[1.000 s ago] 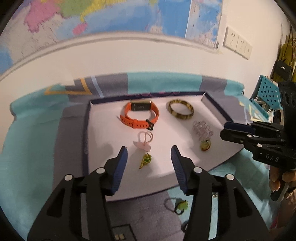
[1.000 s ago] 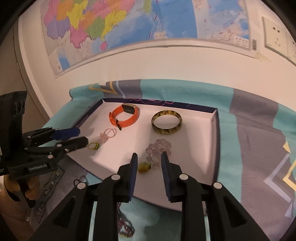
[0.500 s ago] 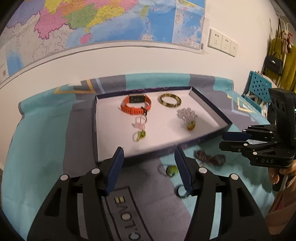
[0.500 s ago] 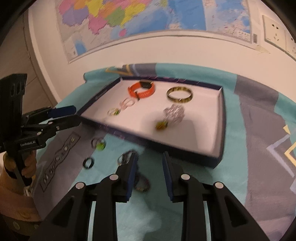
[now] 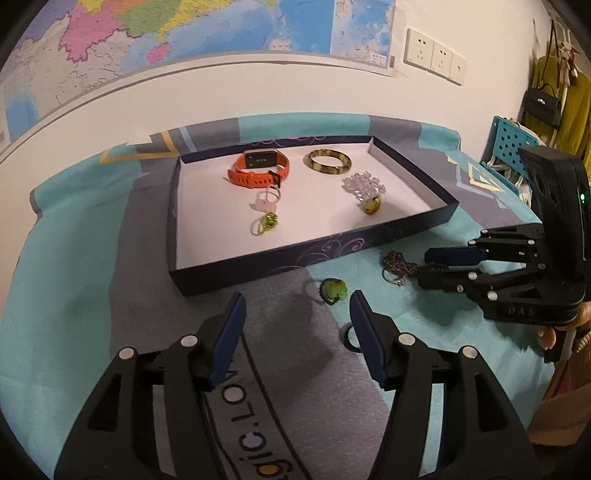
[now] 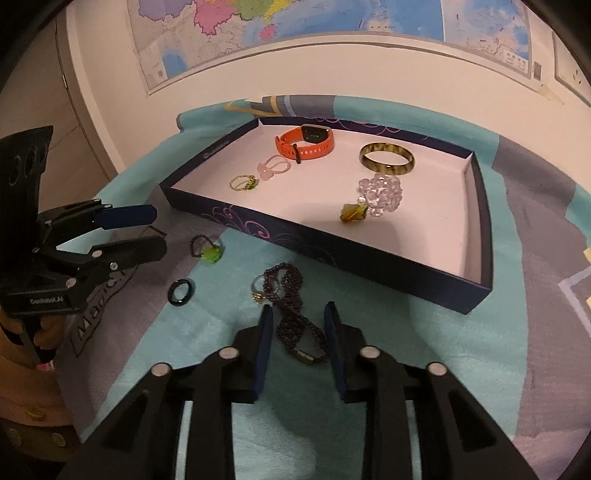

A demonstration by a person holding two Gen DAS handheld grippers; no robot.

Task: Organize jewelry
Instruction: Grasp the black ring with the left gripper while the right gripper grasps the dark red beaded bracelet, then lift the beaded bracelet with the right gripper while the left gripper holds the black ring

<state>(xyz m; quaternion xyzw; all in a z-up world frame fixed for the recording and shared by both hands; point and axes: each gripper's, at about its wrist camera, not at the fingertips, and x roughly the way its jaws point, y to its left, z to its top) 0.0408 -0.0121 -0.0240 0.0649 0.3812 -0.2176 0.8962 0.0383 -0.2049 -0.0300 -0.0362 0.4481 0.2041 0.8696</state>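
Observation:
A dark blue tray (image 5: 306,254) (image 6: 369,264) with a white floor holds an orange watch (image 5: 260,168) (image 6: 306,142), a brown bangle (image 5: 328,161) (image 6: 387,158), a clear bead bracelet (image 5: 364,183) (image 6: 380,192) and small rings. On the cloth in front lie a green-stone ring (image 5: 332,290) (image 6: 210,251), a black ring (image 6: 181,292) and a dark bead necklace (image 6: 293,314) (image 5: 400,264). My left gripper (image 5: 297,325) is open, empty, just short of the green-stone ring. My right gripper (image 6: 298,332) is open, its fingers either side of the necklace.
A teal and grey cloth (image 5: 74,295) covers the table. A wall with a map (image 5: 184,33) rises behind the tray. A blue perforated crate (image 5: 511,142) stands at the far right.
Both grippers have pulled back from over the tray toward me and dropped lower. The loose pieces on the cloth in front of the tray now lie between the fingers.

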